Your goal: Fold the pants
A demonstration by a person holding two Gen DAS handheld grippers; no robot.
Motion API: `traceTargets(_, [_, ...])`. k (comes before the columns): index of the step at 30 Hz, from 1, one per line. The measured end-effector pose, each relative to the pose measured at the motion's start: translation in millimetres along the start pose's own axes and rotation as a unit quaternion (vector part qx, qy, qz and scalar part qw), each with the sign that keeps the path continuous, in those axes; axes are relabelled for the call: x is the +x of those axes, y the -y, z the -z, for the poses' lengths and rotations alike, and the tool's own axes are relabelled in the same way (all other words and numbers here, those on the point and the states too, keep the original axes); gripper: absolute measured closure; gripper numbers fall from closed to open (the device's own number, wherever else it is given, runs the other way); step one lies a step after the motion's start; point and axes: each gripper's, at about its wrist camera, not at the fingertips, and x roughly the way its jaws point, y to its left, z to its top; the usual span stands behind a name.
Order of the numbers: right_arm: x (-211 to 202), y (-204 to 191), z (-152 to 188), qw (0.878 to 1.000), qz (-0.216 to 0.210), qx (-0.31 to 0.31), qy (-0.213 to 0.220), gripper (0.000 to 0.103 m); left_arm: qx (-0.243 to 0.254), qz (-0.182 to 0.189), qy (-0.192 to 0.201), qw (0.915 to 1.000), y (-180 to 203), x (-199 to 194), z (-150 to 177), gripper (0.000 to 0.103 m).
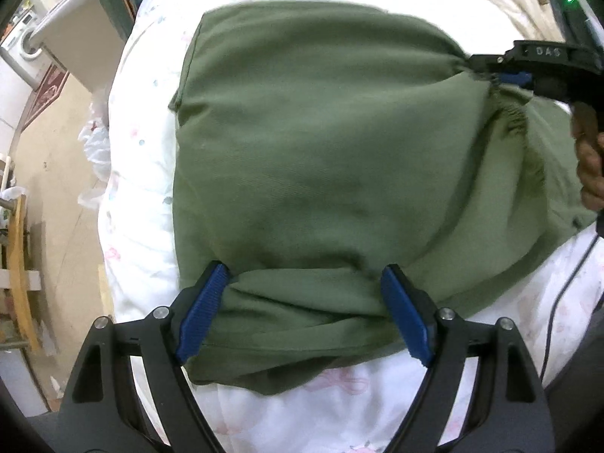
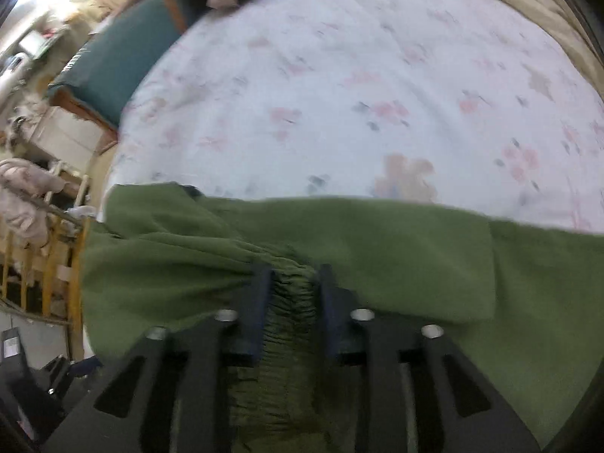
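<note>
Green pants (image 1: 313,143) lie folded on a white floral bedsheet (image 1: 143,196). My left gripper (image 1: 302,275) is wide open, its blue pads (image 1: 202,309) on either side of a bunched fold at the near edge of the pants. My right gripper (image 2: 294,275) is shut on the gathered elastic waistband (image 2: 290,324) of the pants (image 2: 396,256). In the left wrist view the right gripper (image 1: 490,71) pinches the pants' far right corner and pulls the cloth taut.
The bed's left edge drops to a tan floor (image 1: 56,188) with a wooden rack (image 1: 19,264) and a washing machine (image 1: 22,41). A teal headboard (image 2: 113,60) and a beige blanket (image 2: 528,0) border the bedsheet (image 2: 377,94). A black cable (image 1: 566,287) hangs at the right.
</note>
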Motion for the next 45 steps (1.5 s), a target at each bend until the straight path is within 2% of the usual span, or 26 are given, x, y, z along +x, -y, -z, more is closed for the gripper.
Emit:
traceTargets(3, [-37, 7, 0, 0.999, 0.012, 0.019, 0.036, 0.054, 0.003, 0.013, 0.039, 0.9992, -1, -22, -1, 0.022])
traceTargets(5, [-50, -2, 4, 0.999, 0.013, 0.001, 0.037, 0.054, 0.005, 0.004, 0.074, 0.9972, 3, -35, -2, 0.022])
traceTargets(6, [-57, -13, 11, 0.999, -0.012, -0.023, 0.027, 0.056, 0.006, -0.006, 0.094, 0.9956, 5, -41, -3, 0.022])
traceTargets(8, [-59, -25, 21, 0.998, -0.038, -0.039, 0.016, 0.057, -0.003, -0.01, 0.101, 0.9949, 6, -41, -9, 0.022])
traceTargets(10, [-41, -37, 37, 0.998, -0.028, -0.055, -0.011, 0.058, -0.008, -0.02, 0.076, 0.9969, 13, -25, -12, 0.022])
traceTargets(11, [-26, -40, 44, 0.998, -0.006, -0.062, -0.028, 0.058, -0.003, -0.028, 0.055, 0.9981, 10, -14, -12, 0.022])
traceTargets(13, [15, -39, 65, 0.993, 0.048, -0.08, -0.067, 0.058, 0.015, -0.048, -0.012, 0.9987, 18, 19, -7, 0.022])
traceTargets(14, [23, -39, 71, 0.991, 0.061, -0.088, -0.076, 0.058, 0.017, -0.053, -0.025, 0.9982, 17, 28, -4, 0.022])
traceTargets(16, [9, -42, 70, 0.992, 0.061, -0.092, -0.059, 0.056, 0.001, -0.053, -0.009, 0.9985, 15, 19, -7, 0.022])
traceTargets(17, [-2, -42, 68, 0.994, 0.053, -0.084, -0.049, 0.057, -0.019, -0.045, 0.014, 0.9987, 12, 5, -9, 0.022])
traceTargets(19, [-44, -36, 67, 0.998, 0.024, -0.055, 0.012, 0.056, -0.037, -0.03, 0.049, 0.9977, 10, -18, -12, 0.022])
traceTargets(22, [-85, -9, 87, 0.998, -0.016, 0.021, 0.059, 0.052, -0.049, -0.007, 0.074, 0.996, 14, -39, -9, 0.022])
traceTargets(24, [-100, 17, 111, 0.992, -0.034, 0.098, 0.078, 0.044, -0.057, 0.013, 0.076, 0.9954, 19, -43, -7, 0.022])
traceTargets(26, [-112, 48, 143, 0.975, -0.065, 0.189, 0.1, 0.042, -0.055, 0.028, 0.072, 0.9955, 28, -47, -11, 0.022])
traceTargets(28, [-120, 71, 171, 0.957, -0.07, 0.254, 0.124, 0.042, -0.045, 0.034, 0.071, 0.9959, 34, -43, -12, 0.022])
traceTargets(31, [-126, 117, 207, 0.931, -0.023, 0.338, 0.136, 0.042, -0.029, 0.032, 0.071, 0.9965, 44, -42, -18, 0.022])
traceTargets(33, [-133, 146, 221, 0.908, -0.016, 0.394, 0.143, 0.042, -0.032, 0.032, 0.069, 0.9966, 49, -38, -21, 0.022])
traceTargets(37, [-147, 208, 243, 0.858, 0.028, 0.482, 0.175, 0.042, -0.034, 0.032, 0.06, 0.9971, 56, -32, -28, 0.022])
traceTargets(39, [-152, 236, 250, 0.829, 0.023, 0.521, 0.201, 0.042, -0.026, 0.025, 0.059, 0.9976, 60, -31, -33, 0.022])
traceTargets(41, [-153, 258, 255, 0.796, -0.004, 0.561, 0.227, 0.041, -0.025, 0.017, 0.059, 0.9978, 64, -31, -41, 0.022])
traceTargets(42, [-153, 266, 252, 0.788, -0.011, 0.566, 0.242, 0.04, -0.027, 0.014, 0.059, 0.9978, 65, -32, -44, 0.022])
traceTargets(45, [-149, 279, 243, 0.773, -0.028, 0.571, 0.274, 0.04, -0.023, 0.01, 0.059, 0.998, 76, -34, -59, 0.022])
